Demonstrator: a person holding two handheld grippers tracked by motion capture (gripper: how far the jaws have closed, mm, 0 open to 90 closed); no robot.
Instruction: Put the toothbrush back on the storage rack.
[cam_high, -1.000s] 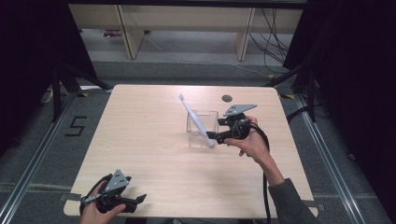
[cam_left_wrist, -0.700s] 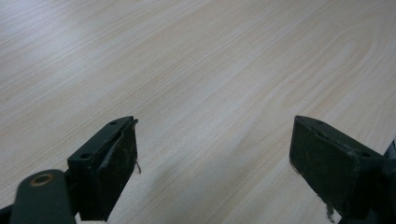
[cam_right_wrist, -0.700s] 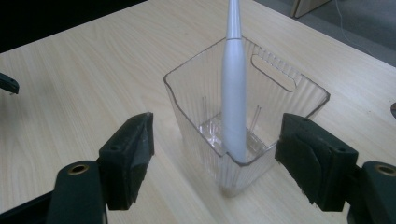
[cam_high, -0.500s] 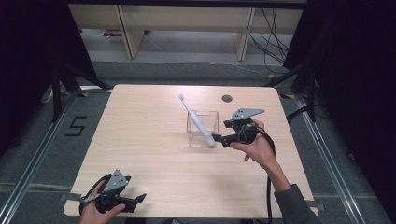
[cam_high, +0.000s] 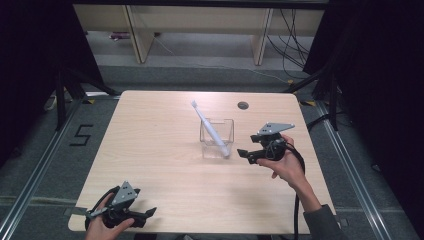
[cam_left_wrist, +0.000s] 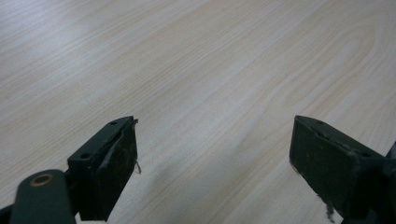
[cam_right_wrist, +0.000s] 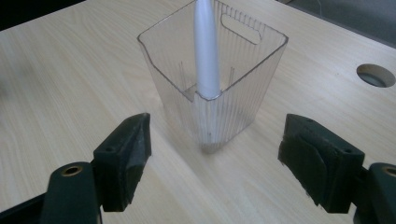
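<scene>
Just ahead of the right tongs (cam_right_wrist: 212, 163), whose jaws have been opening and stand wide with nothing between, the toothbrush (cam_high: 210, 128) leans in the clear cup (cam_high: 217, 137), head tilted away up-left; left tongs (cam_left_wrist: 212, 172) gape far off.

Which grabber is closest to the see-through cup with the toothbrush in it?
The right gripper. It sits just beside the clear cup holding the white toothbrush, jaws open and empty. The left gripper waits far off at the table's near edge.
</scene>
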